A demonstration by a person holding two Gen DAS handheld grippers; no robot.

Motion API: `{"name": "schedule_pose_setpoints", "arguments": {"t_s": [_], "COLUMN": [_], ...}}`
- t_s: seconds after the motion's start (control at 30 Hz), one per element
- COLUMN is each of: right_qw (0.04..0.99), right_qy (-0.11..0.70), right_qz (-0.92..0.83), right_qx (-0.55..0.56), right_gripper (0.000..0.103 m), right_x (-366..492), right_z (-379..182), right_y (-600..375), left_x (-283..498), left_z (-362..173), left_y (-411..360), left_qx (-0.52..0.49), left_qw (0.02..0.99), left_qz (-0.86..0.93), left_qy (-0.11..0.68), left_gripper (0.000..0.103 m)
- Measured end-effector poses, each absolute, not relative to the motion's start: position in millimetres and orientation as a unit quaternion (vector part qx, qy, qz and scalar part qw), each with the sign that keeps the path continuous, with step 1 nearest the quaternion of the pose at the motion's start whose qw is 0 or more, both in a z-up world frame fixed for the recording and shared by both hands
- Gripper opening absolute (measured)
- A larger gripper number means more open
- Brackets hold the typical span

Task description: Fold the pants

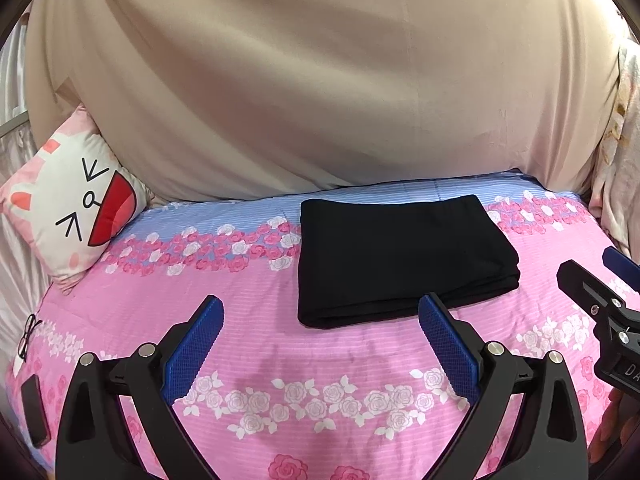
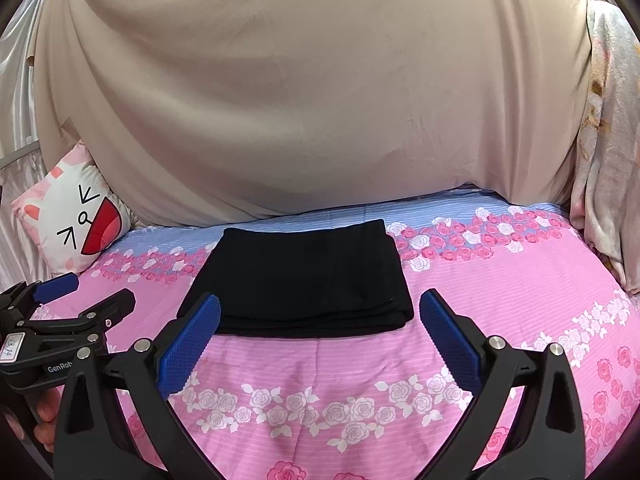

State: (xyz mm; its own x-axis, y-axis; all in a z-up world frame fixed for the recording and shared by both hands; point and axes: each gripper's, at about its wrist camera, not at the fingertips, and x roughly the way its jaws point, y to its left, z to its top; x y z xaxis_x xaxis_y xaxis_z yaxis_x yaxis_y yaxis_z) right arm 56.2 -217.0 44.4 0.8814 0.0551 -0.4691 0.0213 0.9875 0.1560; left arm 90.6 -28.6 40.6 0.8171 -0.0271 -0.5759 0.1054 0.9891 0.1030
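Cat pillow (image 1: 76, 208), glasses (image 1: 27, 336), floral bedspread (image 1: 320, 392)

Left gripper (image 2: 86, 294) body: "GenRob", cut off; white tag, handwritten "13.14".

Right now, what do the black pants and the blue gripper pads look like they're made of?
Pants: soft, matte knit-like fabric, probably cotton or jersey; no sheen, limp layered edges at the near fold. Exact fibre unclear.
Left gripper pads: blue, likely rubber or moulded plastic, with a fine gridded grip texture. Right gripper pads look the same.
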Motion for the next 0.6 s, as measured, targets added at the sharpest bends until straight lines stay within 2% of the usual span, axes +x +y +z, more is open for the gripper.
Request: {"name": "schedule_pose_setpoints", "arguments": {"t_s": [0.47,0.6], "right_qw": [0.962,0.961], "right_qy": [0.258,0.262], "right_qz": [0.011,0.006], "right_qx": [0.084,0.086], "right_gripper": [0.098,0.098], "right_x": [59.6,58.6], "right_z": [35.4,32.8], "right_y": [-217.2,-217.1], "left_x": [91.3,98.5], "left_z": [30.3,25.9], "left_y": [-35.6,-30.4], "left_qx": [0.088,0.075], "left_qw": [0.952,0.941], "left_qz": [-0.031,-0.046], "left_qy": [0.292,0.326], "left_gripper": [0.095,0.095]}}
